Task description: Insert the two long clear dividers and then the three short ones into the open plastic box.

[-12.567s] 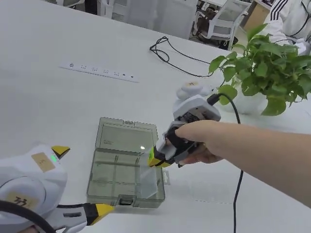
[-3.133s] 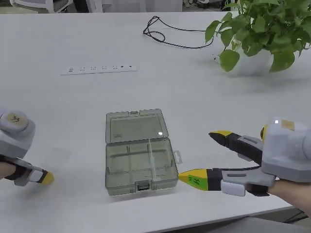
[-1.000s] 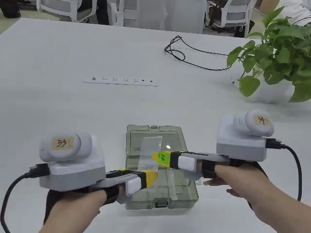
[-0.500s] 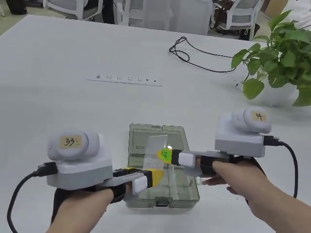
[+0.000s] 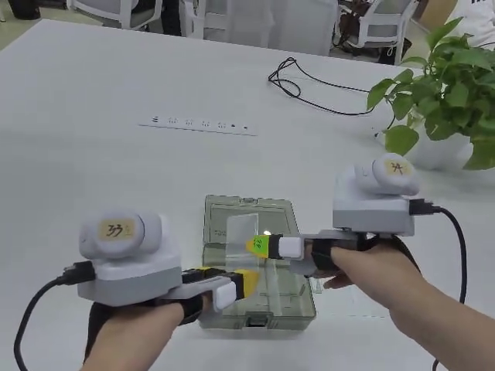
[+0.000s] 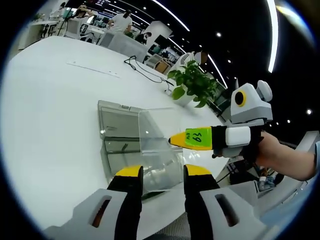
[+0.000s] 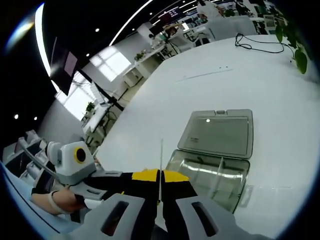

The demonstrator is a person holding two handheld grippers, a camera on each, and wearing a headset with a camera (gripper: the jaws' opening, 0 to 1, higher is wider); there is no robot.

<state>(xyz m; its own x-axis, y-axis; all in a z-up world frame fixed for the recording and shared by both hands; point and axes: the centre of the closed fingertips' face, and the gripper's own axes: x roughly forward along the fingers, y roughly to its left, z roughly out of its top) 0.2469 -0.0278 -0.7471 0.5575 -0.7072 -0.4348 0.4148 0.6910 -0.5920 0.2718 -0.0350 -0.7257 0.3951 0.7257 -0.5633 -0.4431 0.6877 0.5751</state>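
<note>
— Left gripper [image 6: 163, 172] and right gripper [image 7: 161, 176] have both come in from the sides of the table since three seconds ago. They now meet over the open plastic box [image 5: 271, 313], with a clear divider [image 5: 240, 232] between them that neither held then.

— What lies around the box, and does anything stand in the way?

— It sits on a white table [image 5: 93, 178]. Its lid [image 5: 271, 212] lies open and flat just beyond the base. Well apart from it are a white power strip [image 5: 197, 124], a looped black cable [image 5: 285, 86] and, at the right, a leafy plant [image 5: 441, 69] in a white pot [image 5: 437, 151]. Office chairs [image 5: 363, 31] stand past the far edge. In the head view the left gripper's yellow tips hover over the near left part of the base and hide some of it.

— Who has the divider?

— The right gripper does; its jaws are pressed together on the sheet's right edge. The left gripper's jaws stand apart below the sheet, gripping nothing.

— Which way does the sheet face?

— It stands nearly upright above the base, broad face toward the person. In the right gripper view it is edge-on, a thin line rising from between the jaws. I cannot tell which of its edges is the longer, nor whether its lower edge touches the base.
</note>
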